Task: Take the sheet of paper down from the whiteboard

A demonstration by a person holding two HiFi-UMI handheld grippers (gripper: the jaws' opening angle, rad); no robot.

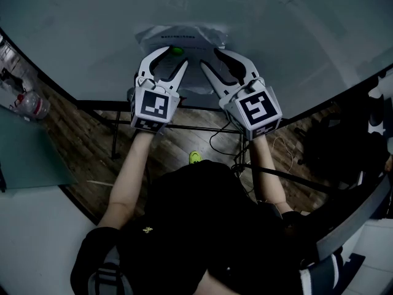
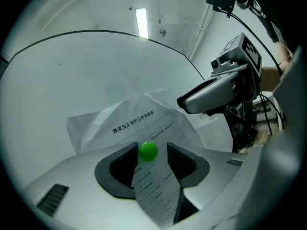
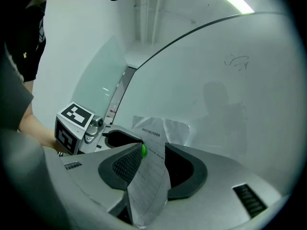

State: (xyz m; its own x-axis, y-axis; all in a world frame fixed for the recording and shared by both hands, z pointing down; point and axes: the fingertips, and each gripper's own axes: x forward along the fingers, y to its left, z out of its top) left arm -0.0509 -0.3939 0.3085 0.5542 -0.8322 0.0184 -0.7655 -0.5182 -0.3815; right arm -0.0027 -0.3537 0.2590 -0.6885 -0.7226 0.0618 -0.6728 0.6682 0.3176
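Hanging by the green magnet [image 1: 177,51], the sheet of paper [image 1: 184,37] is not yet down. Left gripper [image 1: 175,57] straddles the magnet, jaws apart. Right gripper [image 1: 210,57] gapes just beside it.

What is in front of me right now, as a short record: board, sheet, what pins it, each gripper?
board: whiteboard, mostly blank
sheet: printed paper, crumpled, on the whiteboard
fastener: green magnet on the paper
left gripper: jaws apart, either side of the green magnet, not pressing it
right gripper: jaws apart, paper showing between them
task: paper not yet down
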